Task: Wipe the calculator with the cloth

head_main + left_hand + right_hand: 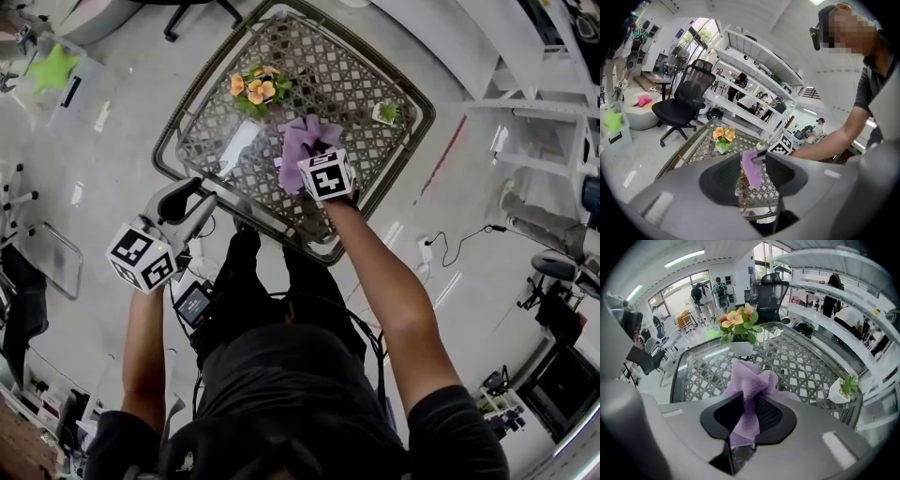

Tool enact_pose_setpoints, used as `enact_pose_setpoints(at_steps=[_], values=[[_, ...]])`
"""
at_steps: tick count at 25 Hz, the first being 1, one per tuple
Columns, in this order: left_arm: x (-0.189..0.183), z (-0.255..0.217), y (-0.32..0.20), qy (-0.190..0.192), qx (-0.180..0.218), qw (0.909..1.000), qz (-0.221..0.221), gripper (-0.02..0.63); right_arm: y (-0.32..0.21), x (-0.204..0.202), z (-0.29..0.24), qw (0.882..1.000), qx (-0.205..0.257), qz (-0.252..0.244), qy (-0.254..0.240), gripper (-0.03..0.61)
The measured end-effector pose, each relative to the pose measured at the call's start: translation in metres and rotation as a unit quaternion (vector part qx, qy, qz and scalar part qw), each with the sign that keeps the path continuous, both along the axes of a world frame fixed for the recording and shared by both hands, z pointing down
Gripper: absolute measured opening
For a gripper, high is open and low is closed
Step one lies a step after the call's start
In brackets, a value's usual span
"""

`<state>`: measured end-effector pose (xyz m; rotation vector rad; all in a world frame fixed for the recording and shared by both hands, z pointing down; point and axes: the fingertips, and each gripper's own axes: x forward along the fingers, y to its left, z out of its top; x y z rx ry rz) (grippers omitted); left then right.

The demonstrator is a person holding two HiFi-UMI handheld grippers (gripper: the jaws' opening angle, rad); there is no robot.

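Cloth (pixel 305 141) is pinched by the right hand-held gripper (pixel 750 420) over the desk (pixel 375 94) centre; the left hand-held gripper (pixel 752 178) (spread, empty) is held off its near edge; calculator unseen.

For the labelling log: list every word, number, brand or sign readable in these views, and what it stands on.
No text can be read anywhere.
Marker cubes: black-and-white square patterns only, no letters.
Small screen at the person's waist: too small to read.
Blue wall plaque: too blurred to read.
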<state>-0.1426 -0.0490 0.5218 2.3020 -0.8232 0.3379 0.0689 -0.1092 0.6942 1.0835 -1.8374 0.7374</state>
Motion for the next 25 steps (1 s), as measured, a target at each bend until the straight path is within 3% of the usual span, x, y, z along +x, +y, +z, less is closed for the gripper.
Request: enact_pose_setpoints(at_steps=[10, 21, 25], values=[[-0.005, 0.008, 0.001, 0.005, -0.011, 0.9999, -0.001, 0.218, 0.011, -0.025, 0.013, 0.999, -0.034, 0.01, -0.029, 0.069], [-0.006, 0.014, -0.008, 0.007, -0.022, 0.9997, -0.004, 0.218, 0.044, -0.103, 0.024, 0.99, -0.075, -0.085, -0.079, 0.069], [-0.007, 0.02, -0.009, -0.002, -0.022, 0.9998, -0.001, 0.218, 0.052, -0.113, 0.028, 0.988, -0.081, -0.11, -0.072, 0.069]])
